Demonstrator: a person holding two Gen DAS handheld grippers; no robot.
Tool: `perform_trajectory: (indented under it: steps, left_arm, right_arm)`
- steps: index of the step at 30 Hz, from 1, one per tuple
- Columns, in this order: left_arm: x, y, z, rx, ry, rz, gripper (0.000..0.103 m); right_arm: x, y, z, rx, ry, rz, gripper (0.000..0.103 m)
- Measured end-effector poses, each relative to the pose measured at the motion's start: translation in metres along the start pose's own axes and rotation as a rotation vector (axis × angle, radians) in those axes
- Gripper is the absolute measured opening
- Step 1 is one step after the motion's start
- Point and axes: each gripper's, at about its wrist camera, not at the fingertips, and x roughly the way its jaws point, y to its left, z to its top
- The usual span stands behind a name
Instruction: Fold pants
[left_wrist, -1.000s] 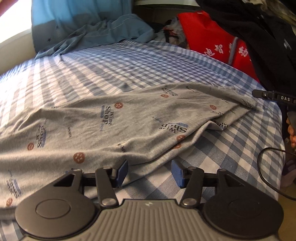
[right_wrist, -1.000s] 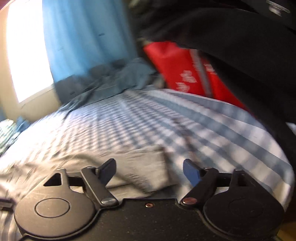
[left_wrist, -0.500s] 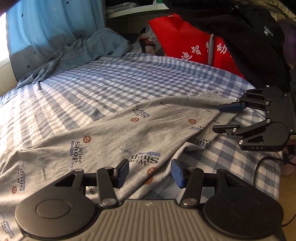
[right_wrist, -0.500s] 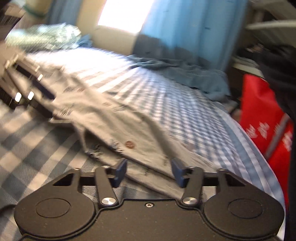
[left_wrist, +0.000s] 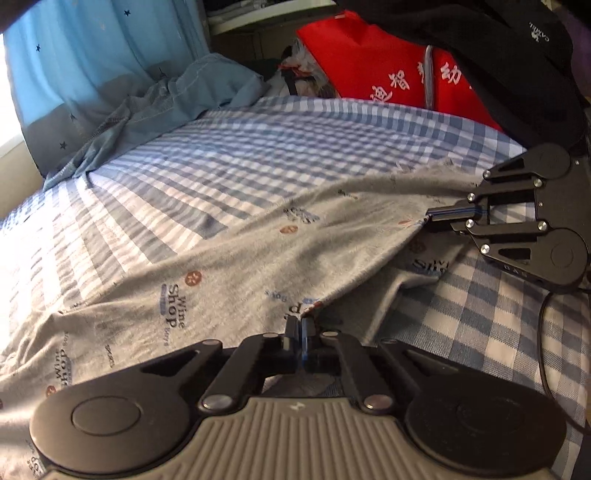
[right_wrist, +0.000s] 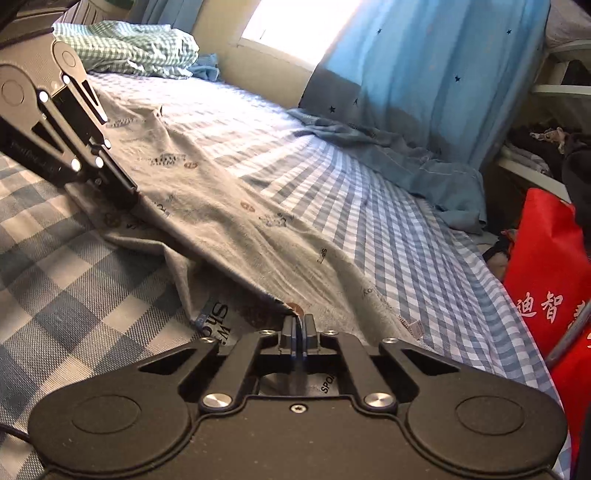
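Note:
Grey pants (left_wrist: 229, 258) printed with "Wine Shop" words and small brown dots lie spread on a blue checked bed; they also show in the right wrist view (right_wrist: 229, 221). My left gripper (left_wrist: 300, 325) is shut on the near edge of the top layer and lifts it a little. My right gripper (right_wrist: 297, 325) is shut on the same edge further along; it shows from the side in the left wrist view (left_wrist: 434, 215). My left gripper shows at the upper left of the right wrist view (right_wrist: 127, 190). The edge is taut between them, and a lower layer (left_wrist: 424, 262) lies under it.
The checked bed sheet (left_wrist: 221, 166) runs to a blue star curtain (left_wrist: 92, 62) and a crumpled blue cloth (left_wrist: 173, 99). A red bag (left_wrist: 388, 74) and dark clothes (left_wrist: 517, 55) stand at the far right. A green checked bundle (right_wrist: 140, 51) lies by the window. A cable (left_wrist: 543, 332) hangs at the right.
Both grippers were open over the pants' edge; both have closed on it and raised it. The right gripper has settled from its blurred swing.

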Motion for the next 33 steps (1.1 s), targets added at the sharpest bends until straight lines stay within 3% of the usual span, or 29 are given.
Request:
perform_trajectory:
  steps: [4, 12, 14, 15, 16, 17, 18, 19, 22, 26, 28, 30, 33]
  left_arm:
    - [-0.012, 0.003, -0.003, 0.027, -0.003, -0.02, 0.001]
    - [-0.004, 0.0, -0.027, 0.062, 0.058, -0.044, 0.001]
    - [-0.006, 0.002, -0.028, 0.041, 0.06, -0.054, 0.006]
    - [-0.009, 0.004, -0.029, 0.013, 0.059, -0.062, 0.009]
    - [-0.011, 0.007, -0.029, -0.02, 0.061, -0.072, 0.023]
    - [-0.016, 0.011, -0.031, -0.071, 0.057, -0.09, 0.042]
    - [-0.02, 0.014, -0.034, -0.118, 0.046, -0.098, 0.053]
    - [-0.025, 0.017, -0.038, -0.17, 0.024, -0.093, 0.068]
    - [-0.037, 0.024, -0.049, -0.282, -0.01, -0.046, 0.082]
    - [-0.05, 0.038, -0.066, -0.458, -0.037, 0.018, 0.092]
    - [-0.054, 0.047, -0.074, -0.546, -0.035, 0.034, 0.094]
    - [-0.059, 0.057, -0.082, -0.623, -0.03, 0.049, 0.094]
    - [-0.073, 0.071, -0.095, -0.7, -0.041, 0.089, 0.096]
  right_arm:
    - [-0.018, 0.0, 0.0, 0.023, -0.033, 0.017, 0.0]
    - [-0.018, 0.011, -0.012, 0.038, 0.015, 0.059, 0.0]
    - [-0.023, 0.004, -0.013, 0.081, 0.004, 0.051, 0.014]
    - [-0.028, -0.003, -0.014, 0.116, -0.007, 0.055, 0.032]
    - [-0.033, -0.013, -0.015, 0.16, -0.026, 0.059, 0.052]
    - [-0.038, -0.023, -0.018, 0.202, -0.044, 0.056, 0.061]
    - [-0.044, -0.035, -0.02, 0.258, -0.058, 0.039, 0.074]
    - [-0.047, -0.049, -0.025, 0.313, -0.061, 0.022, 0.076]
    - [-0.05, -0.089, -0.041, 0.491, -0.036, -0.062, 0.08]
    - [-0.038, -0.141, -0.078, 0.844, 0.052, -0.071, 0.08]
    - [-0.03, -0.154, -0.098, 0.995, 0.077, -0.026, 0.065]
    - [-0.027, -0.156, -0.102, 1.025, 0.07, -0.021, 0.061]
    - [-0.024, -0.149, -0.092, 0.975, 0.096, -0.032, 0.039]
